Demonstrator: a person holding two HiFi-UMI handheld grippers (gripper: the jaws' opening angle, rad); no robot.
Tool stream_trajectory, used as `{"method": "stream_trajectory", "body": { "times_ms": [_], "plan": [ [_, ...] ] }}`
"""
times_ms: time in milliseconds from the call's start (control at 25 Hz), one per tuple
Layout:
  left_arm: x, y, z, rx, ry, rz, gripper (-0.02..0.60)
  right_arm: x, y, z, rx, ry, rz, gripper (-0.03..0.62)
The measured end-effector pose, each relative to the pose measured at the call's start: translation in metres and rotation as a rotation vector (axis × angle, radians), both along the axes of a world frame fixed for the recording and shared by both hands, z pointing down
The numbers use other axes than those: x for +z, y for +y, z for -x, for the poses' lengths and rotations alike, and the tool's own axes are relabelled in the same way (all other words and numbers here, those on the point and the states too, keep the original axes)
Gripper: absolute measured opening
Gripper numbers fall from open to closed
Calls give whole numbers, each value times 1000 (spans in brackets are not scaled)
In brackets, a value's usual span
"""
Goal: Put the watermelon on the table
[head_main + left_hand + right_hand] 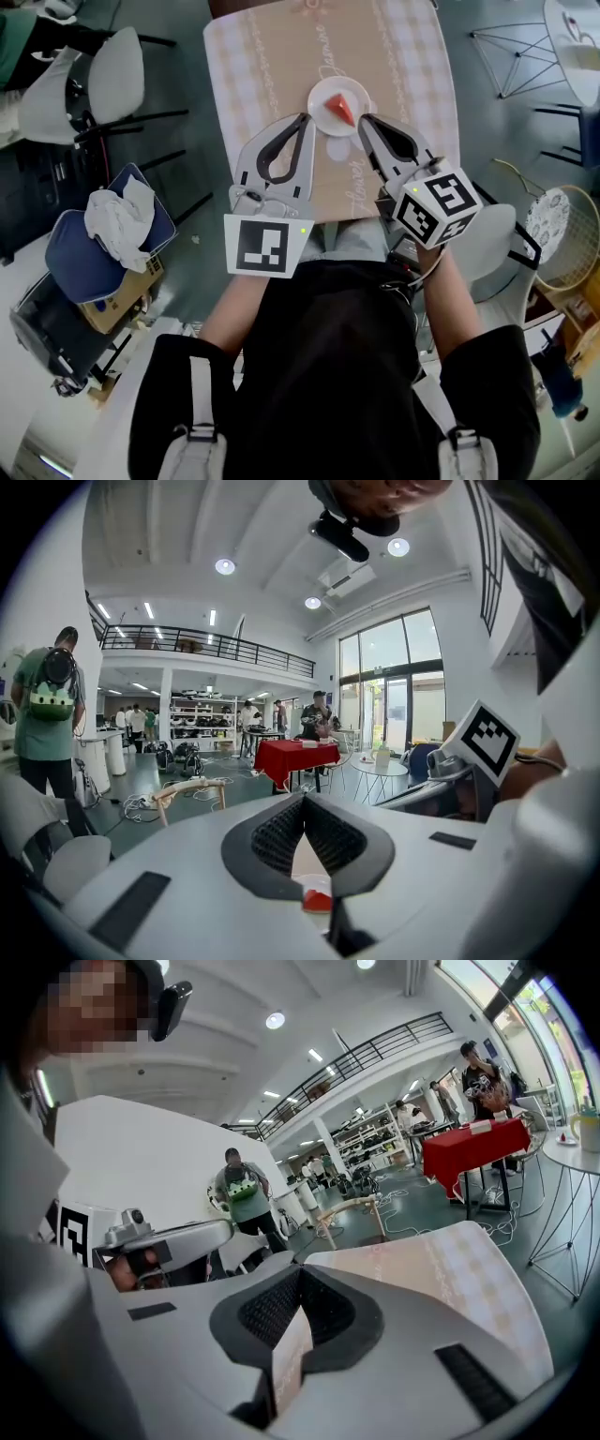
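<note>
A red wedge of watermelon lies on a small white plate on the beige checked table. My left gripper is just left of the plate and my right gripper just right of it. Both hang above the table's near part with jaws shut and nothing between them. In the left gripper view the left gripper has its tips together, and the watermelon on its plate shows through the gap below. The right gripper view shows the right gripper shut, with the table beyond it.
A blue seat with a crumpled white cloth stands at the left, and a white chair behind it. At the right are a pale chair and a round wicker piece. A wire-legged table stands at the far right.
</note>
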State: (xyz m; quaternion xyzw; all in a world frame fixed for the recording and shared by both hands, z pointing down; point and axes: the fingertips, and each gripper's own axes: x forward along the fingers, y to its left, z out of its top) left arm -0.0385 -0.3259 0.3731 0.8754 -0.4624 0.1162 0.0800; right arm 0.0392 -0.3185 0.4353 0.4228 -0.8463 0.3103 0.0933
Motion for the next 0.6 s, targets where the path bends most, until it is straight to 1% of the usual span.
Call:
{"method": "stream_trajectory", "body": {
  "times_ms": [160, 320, 600],
  "plan": [
    [-22, 14, 9, 2, 30, -33, 8, -28, 14, 8, 1, 36, -51, 14],
    [-40, 28, 17, 14, 48, -67, 8, -50, 28, 10, 18, 55, -83, 14],
    [-63, 52, 25, 44, 73, -127, 8, -74, 52, 17, 56, 60, -121, 14]
  ]
}}
